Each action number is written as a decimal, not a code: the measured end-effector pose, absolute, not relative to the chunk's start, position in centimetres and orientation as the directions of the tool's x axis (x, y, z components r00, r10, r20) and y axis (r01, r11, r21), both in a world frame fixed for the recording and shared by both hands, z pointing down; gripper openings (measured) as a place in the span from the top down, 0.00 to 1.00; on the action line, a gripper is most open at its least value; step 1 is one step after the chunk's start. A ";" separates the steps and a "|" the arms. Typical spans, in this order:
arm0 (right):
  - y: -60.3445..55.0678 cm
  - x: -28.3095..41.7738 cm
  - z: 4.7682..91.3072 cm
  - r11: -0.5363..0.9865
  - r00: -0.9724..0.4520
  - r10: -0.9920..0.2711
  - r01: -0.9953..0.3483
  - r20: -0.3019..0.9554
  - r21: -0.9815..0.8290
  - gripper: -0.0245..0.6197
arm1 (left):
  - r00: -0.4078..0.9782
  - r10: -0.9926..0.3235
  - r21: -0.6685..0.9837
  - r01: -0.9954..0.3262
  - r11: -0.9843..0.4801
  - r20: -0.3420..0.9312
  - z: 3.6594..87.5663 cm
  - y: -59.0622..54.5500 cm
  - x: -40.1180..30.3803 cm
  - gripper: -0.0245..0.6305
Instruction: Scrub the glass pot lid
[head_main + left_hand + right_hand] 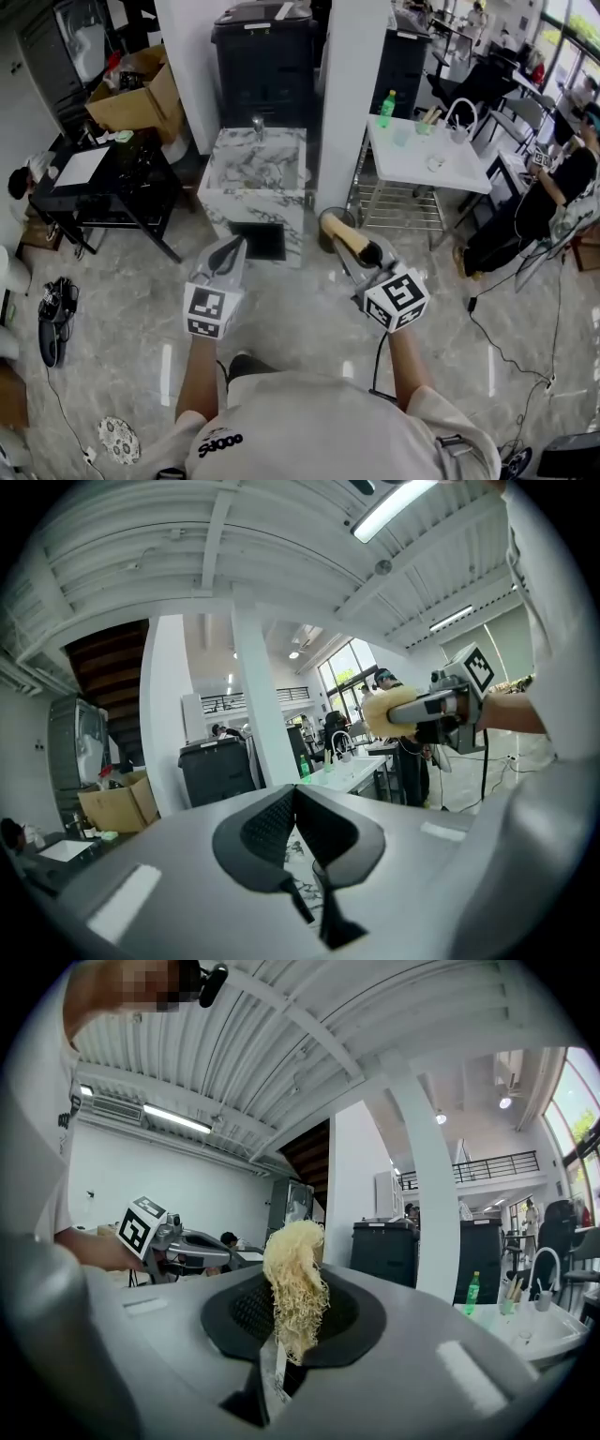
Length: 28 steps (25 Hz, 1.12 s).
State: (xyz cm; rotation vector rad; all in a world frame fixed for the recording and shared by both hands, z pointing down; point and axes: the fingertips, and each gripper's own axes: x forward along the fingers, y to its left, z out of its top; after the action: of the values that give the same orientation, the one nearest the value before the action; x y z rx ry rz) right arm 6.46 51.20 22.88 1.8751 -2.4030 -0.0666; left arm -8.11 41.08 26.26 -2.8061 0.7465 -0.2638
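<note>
Standing on a glossy grey marbled floor (300,314), a person holds both grippers out toward a marble sink stand (255,178) with a faucet (258,125) at its back edge. The left gripper (232,248) has its fingers (267,827) closed tip to tip with nothing between them. The right gripper (366,251) has its fingers pressed onto a yellow fibrous scrubber (295,1283), which sticks out past the tips. Both are in the air in front of the sink stand, well apart from it.

Behind the sink stand is a dark cabinet (265,61), and a white column (354,94) rises just to its right. Right of the column, a white tabletop (459,173) carries a green bottle (385,109) and small clear items; whether one of them is the glass pot lid cannot be told. Left of the sink stand are a black tabletop (141,178) and an open cardboard box (136,94). Far right of it, another person (534,202) sits.
</note>
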 end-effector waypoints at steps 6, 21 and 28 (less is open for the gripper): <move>46.7 6.4 24.1 0.227 -0.223 -0.973 -0.970 0.055 0.084 0.89 | 0.860 -0.496 -0.263 -0.454 -0.851 0.120 27.1 37.0 -7.2 0.95; 28.6 4.8 23.0 0.179 -0.177 -0.984 -0.982 0.038 0.063 0.89 | 0.875 -0.471 -0.267 -0.430 -0.862 0.113 26.5 18.4 -8.0 0.95; 23.1 3.7 23.2 0.176 -0.173 -0.984 -0.983 0.051 0.048 0.89 | 0.883 -0.454 -0.259 -0.413 -0.873 0.122 26.7 13.2 -8.7 0.95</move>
State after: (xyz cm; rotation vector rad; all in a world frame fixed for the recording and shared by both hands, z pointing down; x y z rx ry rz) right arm 3.73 23.15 23.22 1.9735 -2.3545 -0.0064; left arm -8.72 13.21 26.68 -2.8262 0.6596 -0.2627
